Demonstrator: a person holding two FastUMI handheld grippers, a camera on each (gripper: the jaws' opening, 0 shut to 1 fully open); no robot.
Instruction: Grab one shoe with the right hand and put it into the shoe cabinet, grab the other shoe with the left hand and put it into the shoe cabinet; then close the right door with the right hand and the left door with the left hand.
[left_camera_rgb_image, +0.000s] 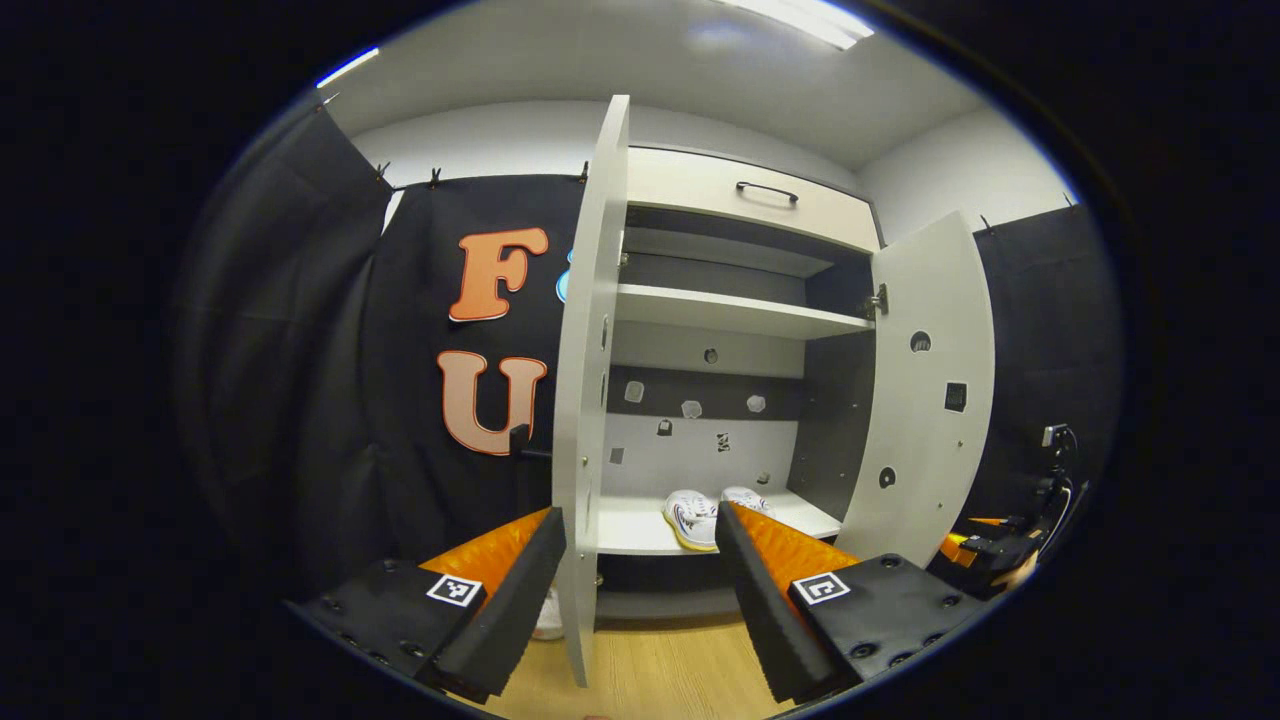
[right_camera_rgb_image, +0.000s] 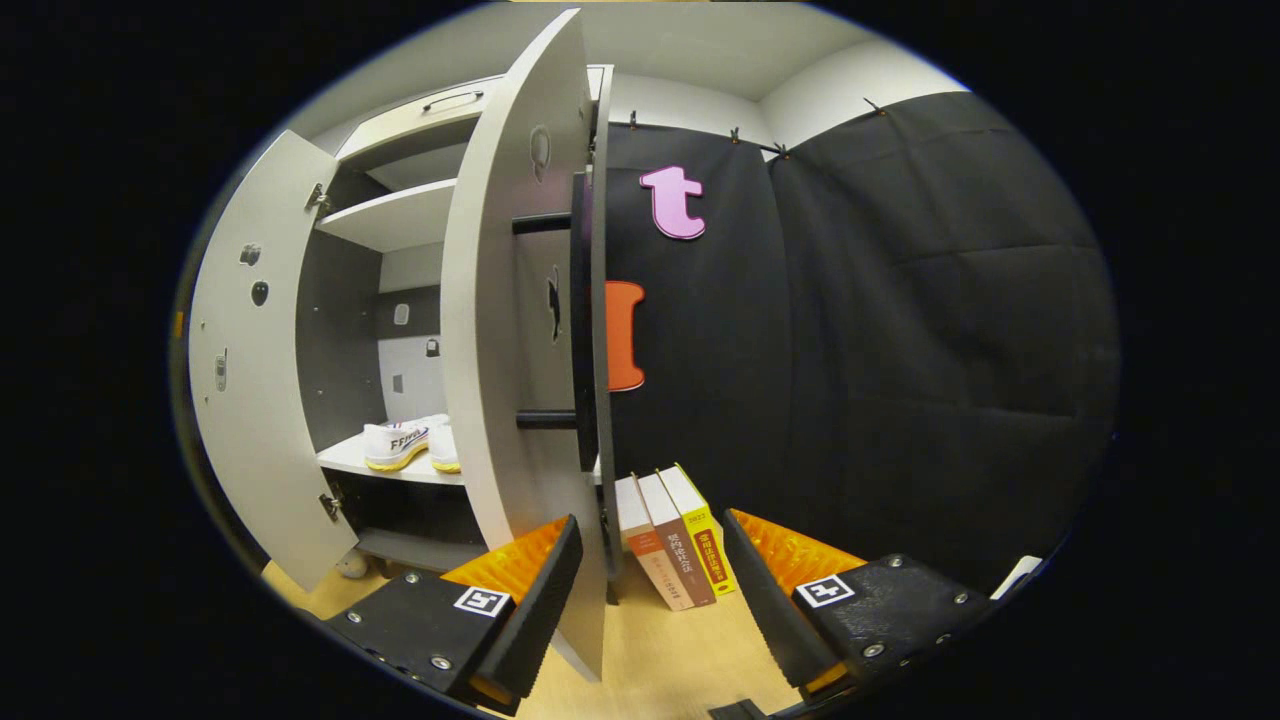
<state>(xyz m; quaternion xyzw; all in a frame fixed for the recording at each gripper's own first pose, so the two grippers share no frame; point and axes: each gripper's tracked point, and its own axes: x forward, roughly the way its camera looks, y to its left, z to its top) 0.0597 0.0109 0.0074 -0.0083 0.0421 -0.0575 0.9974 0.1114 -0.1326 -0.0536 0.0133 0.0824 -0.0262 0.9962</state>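
White shoes (left_camera_rgb_image: 705, 512) sit inside the shoe cabinet (left_camera_rgb_image: 730, 315), doors ajar; both claws, left (left_camera_rgb_image: 640, 590) and right (right_camera_rgb_image: 650, 590), released.

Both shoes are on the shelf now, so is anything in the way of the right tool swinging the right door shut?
Nothing visible blocks it. The right door stands open edge-on between the open fingers of the right tool. The shoes sit back on the bottom shelf, and the books stand on the floor outside it.
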